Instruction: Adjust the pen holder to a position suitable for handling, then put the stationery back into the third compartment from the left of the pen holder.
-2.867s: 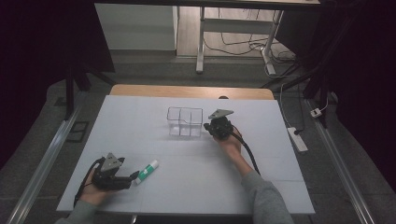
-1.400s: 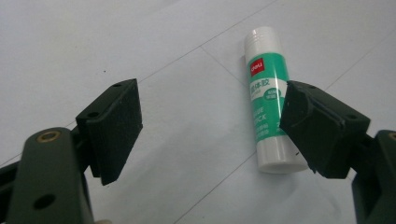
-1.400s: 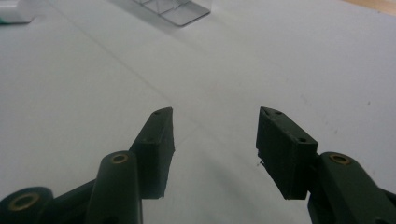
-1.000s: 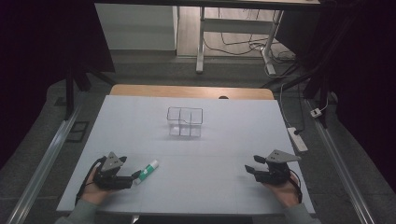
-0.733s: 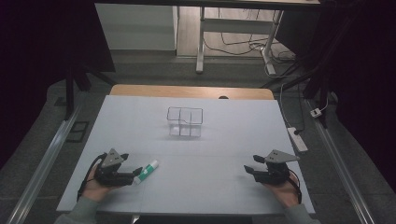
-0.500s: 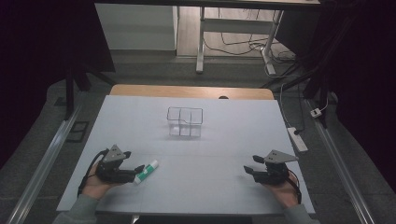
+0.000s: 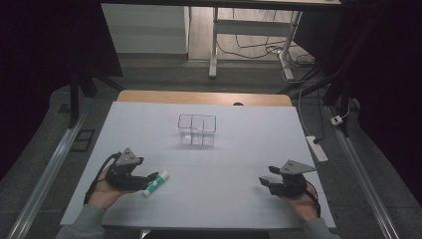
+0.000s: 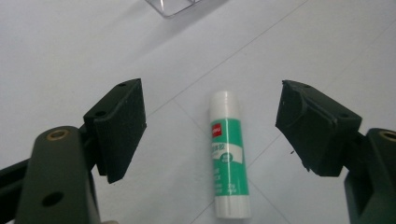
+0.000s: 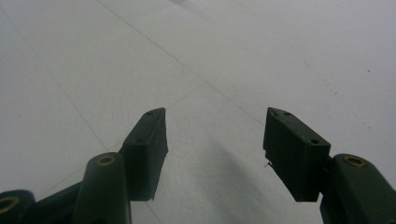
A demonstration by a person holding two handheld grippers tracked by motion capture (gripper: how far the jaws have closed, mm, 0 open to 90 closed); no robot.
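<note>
Glue stick between open left jaws, right gripper idle

High view. Table, white top, wooden strip along its far edge. Left gripper near the front left corner, held in a hand, grey plate on top, jaws pointing right. Glue stick, white and green, lying flat on the table at the tips of those jaws, cap end toward the table's far right. Right gripper near the front right corner, held in the other hand, jaws pointing left, well apart from the stick. Clear box with compartments, standing in the middle of the table toward the far edge, apart from both grippers.

Left gripper view. Left gripper with jaws spread wide; they have just been closing a little. Glue stick lies on the table in the gap, roughly along the jaws, white cap pointing away from the camera. Neither pad touches it: clear table on both sides. Corner of the clear box at the top edge.

Right gripper view. Right gripper with jaws partly spread, nothing between them, bare table below and ahead.
</note>
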